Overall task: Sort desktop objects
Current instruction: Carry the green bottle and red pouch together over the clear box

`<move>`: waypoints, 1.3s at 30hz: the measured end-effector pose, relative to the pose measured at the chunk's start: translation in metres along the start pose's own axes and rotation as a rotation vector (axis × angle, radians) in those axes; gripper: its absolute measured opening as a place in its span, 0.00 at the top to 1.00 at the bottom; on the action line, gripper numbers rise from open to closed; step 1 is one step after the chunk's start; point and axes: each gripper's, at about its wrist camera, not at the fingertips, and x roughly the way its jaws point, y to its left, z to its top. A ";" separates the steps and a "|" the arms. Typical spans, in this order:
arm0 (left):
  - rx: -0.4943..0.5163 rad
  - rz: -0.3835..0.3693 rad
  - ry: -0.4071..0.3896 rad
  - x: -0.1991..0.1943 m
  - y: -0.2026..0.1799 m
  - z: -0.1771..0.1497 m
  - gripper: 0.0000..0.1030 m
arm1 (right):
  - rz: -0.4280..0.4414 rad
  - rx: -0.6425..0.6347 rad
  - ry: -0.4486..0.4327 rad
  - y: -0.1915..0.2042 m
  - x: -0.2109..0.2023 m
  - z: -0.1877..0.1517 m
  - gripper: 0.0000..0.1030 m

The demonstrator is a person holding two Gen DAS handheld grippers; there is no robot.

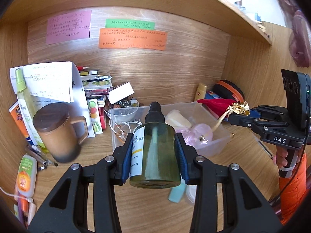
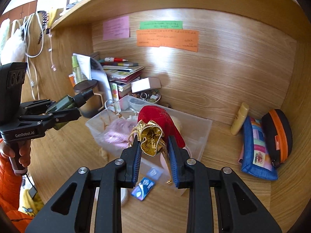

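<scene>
My left gripper (image 1: pixel 154 149) is shut on a green spray bottle (image 1: pixel 155 151) with a black pump top and white label, held above the desk in front of a clear plastic bin (image 1: pixel 219 134). The bottle also shows in the right wrist view (image 2: pixel 64 103). My right gripper (image 2: pixel 153 147) is shut on a red and gold drawstring pouch (image 2: pixel 153 136), held over the bin (image 2: pixel 202 134); the pouch shows at the right in the left wrist view (image 1: pixel 221 104). The bin holds a pink item (image 1: pixel 196 134) and a pale block (image 1: pixel 177 119).
A brown lidded mug (image 1: pixel 58 132), papers, a yellow-green spray bottle (image 1: pixel 23 97) and stacked booklets crowd the left. A glass bowl (image 1: pixel 122 113) sits behind the bin. A blue pouch (image 2: pixel 256 151), black-orange case (image 2: pixel 278 134) and yellow tube (image 2: pixel 240 118) lie right. A blue packet (image 2: pixel 142 188) lies near.
</scene>
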 end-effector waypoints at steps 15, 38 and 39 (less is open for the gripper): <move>-0.029 -0.030 0.077 0.071 0.021 0.032 0.61 | -0.010 0.059 0.081 -0.040 0.054 0.011 0.77; -0.042 0.020 0.189 0.135 0.042 0.023 0.61 | -0.030 0.059 0.195 -0.055 0.108 0.002 0.74; -0.037 0.018 0.193 0.136 0.041 0.022 0.61 | -0.033 0.056 0.196 -0.054 0.109 0.002 0.73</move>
